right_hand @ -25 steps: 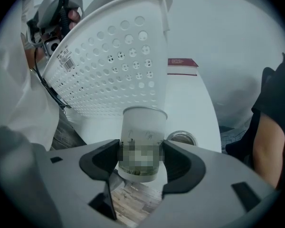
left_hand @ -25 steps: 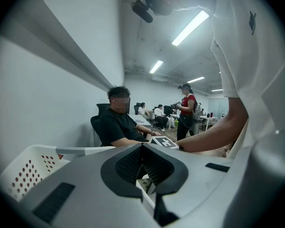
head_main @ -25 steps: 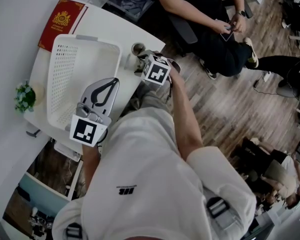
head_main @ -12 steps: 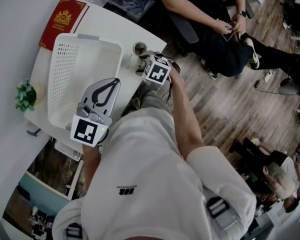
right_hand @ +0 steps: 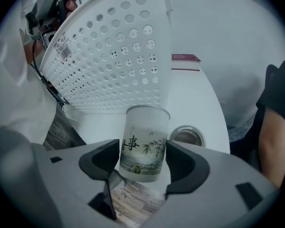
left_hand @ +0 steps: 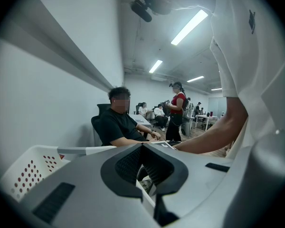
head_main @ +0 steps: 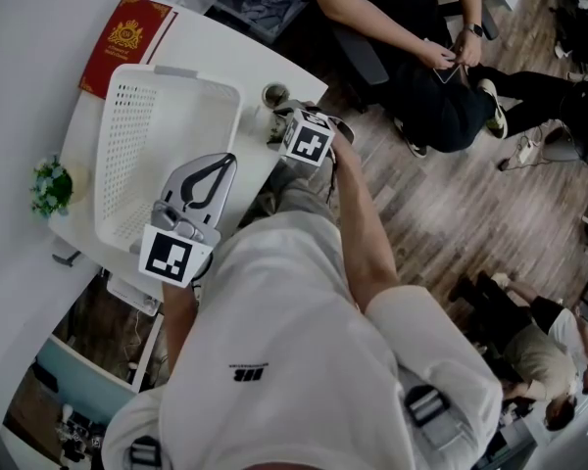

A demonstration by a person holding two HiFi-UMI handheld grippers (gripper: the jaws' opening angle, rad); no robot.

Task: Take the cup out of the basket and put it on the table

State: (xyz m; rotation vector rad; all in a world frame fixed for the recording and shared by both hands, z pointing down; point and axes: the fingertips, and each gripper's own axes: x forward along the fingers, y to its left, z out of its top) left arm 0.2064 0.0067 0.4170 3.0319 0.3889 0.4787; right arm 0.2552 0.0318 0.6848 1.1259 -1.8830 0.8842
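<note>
Cup (right_hand: 145, 137), frosted with a bamboo print, stands upright between the jaws of the right gripper (right_hand: 142, 151), which are wide apart and press on its two sides. It is at the edge of the desk (right_hand: 194, 99), just beside the white basket (right_hand: 114, 56). Whether its base rests on the desk cannot be told. A small round jar (right_hand: 186, 136) stands near it. The left gripper (left_hand: 142, 146) hangs over the basket's rim, jaws closed together on nothing.

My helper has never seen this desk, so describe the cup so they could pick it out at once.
Find the white table, then the big perforated basket on it. Just outside the basket, in the right claw, is the cup: tall, frosted, printed with bamboo and black characters, unlike the low round jar beside it.
</note>
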